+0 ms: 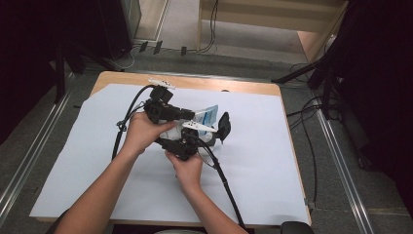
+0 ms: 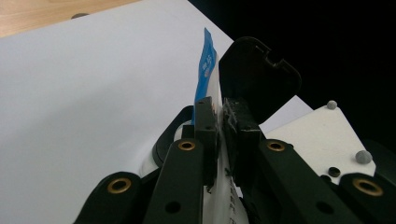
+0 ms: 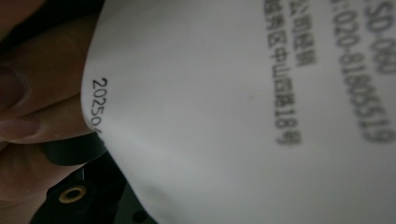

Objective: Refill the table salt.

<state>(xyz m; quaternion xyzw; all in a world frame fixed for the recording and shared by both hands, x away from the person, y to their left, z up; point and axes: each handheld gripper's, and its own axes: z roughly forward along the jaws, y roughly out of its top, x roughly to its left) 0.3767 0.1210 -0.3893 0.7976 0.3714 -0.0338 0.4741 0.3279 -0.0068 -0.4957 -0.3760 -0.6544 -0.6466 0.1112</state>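
Observation:
A white packet with a blue top is held up over the middle of the table. My left gripper comes from the left. In the left gripper view its jaws are shut on the packet's thin edge. My right gripper reaches in from the near side, one broad black jaw standing right of the packet; the same jaw rises behind the packet in the left gripper view. In the right gripper view the packet's printed white face lies close to the lens and hides the jaws. Fingers of a hand show at the left.
A big white sheet covers the wooden table. Cables trail from both grippers, one across the sheet toward the near edge. Dark stands and cables crowd the floor at the right, and metal rails run along both sides.

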